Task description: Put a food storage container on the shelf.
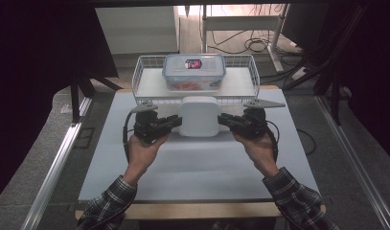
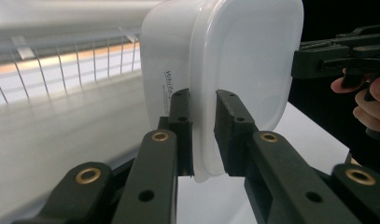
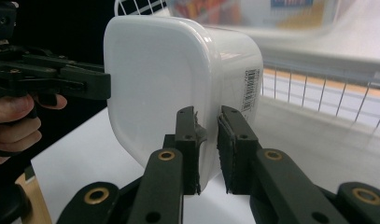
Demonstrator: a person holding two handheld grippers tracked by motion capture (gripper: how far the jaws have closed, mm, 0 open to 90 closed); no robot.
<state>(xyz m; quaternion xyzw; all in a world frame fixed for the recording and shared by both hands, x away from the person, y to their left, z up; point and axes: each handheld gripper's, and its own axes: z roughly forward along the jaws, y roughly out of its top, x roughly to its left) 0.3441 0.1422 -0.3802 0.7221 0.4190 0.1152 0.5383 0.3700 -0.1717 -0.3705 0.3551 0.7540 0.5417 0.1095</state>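
The white lidded container (image 1: 199,116) is held above the table (image 1: 192,167) by its rim, just in front of the wire basket (image 1: 144,67). The left tool (image 1: 176,121) is clamped on the left rim edge, the right tool (image 1: 223,120) on the right (jaws narrow on both). A clear food box (image 1: 194,72) is seated inside the basket.

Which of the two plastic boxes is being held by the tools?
The opaque white box, pinched on its rim by the left tool and right tool. The clear box sits apart in the wire tray.
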